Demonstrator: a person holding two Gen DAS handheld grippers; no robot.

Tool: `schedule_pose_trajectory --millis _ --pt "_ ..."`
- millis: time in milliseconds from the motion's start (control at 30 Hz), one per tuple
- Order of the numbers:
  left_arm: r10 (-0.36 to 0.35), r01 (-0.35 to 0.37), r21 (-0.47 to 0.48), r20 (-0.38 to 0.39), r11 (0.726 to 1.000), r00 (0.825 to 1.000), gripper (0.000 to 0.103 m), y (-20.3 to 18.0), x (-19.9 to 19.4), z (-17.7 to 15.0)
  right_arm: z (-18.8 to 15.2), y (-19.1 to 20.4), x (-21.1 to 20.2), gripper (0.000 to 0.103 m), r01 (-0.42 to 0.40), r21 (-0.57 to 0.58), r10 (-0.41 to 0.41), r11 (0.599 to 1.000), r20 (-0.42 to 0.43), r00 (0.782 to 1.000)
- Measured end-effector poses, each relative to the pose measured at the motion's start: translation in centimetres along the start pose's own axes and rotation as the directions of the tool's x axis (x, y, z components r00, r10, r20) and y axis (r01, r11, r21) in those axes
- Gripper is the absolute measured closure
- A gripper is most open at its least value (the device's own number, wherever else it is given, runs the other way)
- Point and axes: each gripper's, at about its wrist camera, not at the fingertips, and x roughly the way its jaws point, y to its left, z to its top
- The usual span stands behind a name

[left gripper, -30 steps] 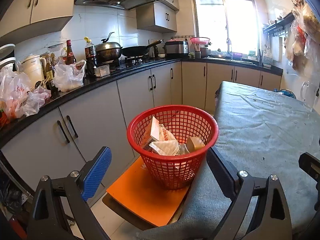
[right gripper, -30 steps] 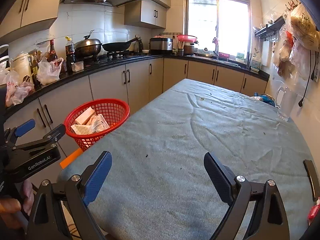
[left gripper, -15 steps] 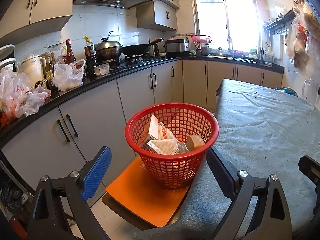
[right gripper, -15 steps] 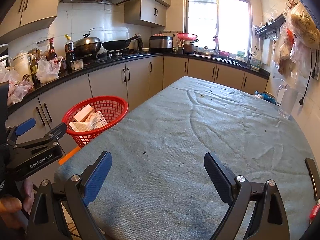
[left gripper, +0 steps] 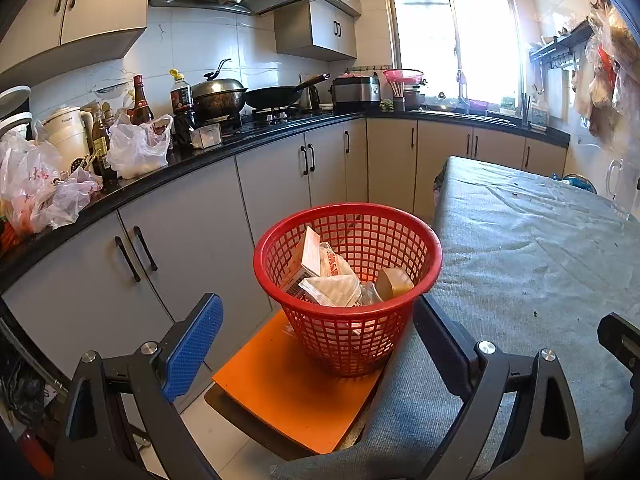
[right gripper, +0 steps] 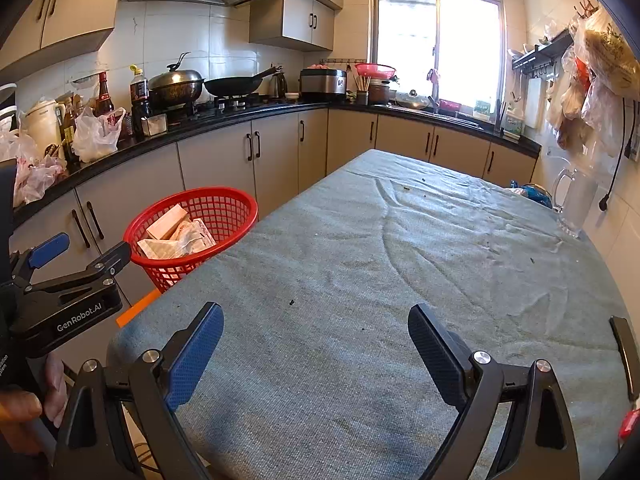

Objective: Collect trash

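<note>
A red mesh basket (left gripper: 348,280) stands on an orange stool (left gripper: 288,396) beside the table; it also shows in the right wrist view (right gripper: 192,236). It holds trash: a small carton (left gripper: 310,256), crumpled wrappers (left gripper: 332,288) and a brown tape roll (left gripper: 394,282). My left gripper (left gripper: 318,328) is open and empty, just in front of the basket. My right gripper (right gripper: 316,340) is open and empty above the near end of the table (right gripper: 400,264), which has a grey cloth with small dark crumbs (right gripper: 292,302). The left gripper (right gripper: 76,256) shows at the left of the right wrist view.
Grey cabinets (left gripper: 192,236) and a black counter with plastic bags (left gripper: 136,152), bottles and pans run along the left and back. A clear glass jug (right gripper: 576,204) and a blue item (right gripper: 534,194) sit at the table's far right edge. Bags hang on the right wall (right gripper: 596,92).
Both wrist views have drifted slightly; the basket sits a little lower and more to the left in the left view. Both grippers stay open and empty.
</note>
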Motion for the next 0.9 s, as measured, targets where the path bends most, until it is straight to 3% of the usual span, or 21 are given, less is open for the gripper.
schedule_pose_trajectory --millis 900 --pt "0.011 -0.011 -0.003 -0.006 1.000 1.000 0.008 0.34 0.17 -0.22 -0.09 0.41 -0.06 0.007 0.003 -0.005 -0.003 1.000 -0.008 1.000"
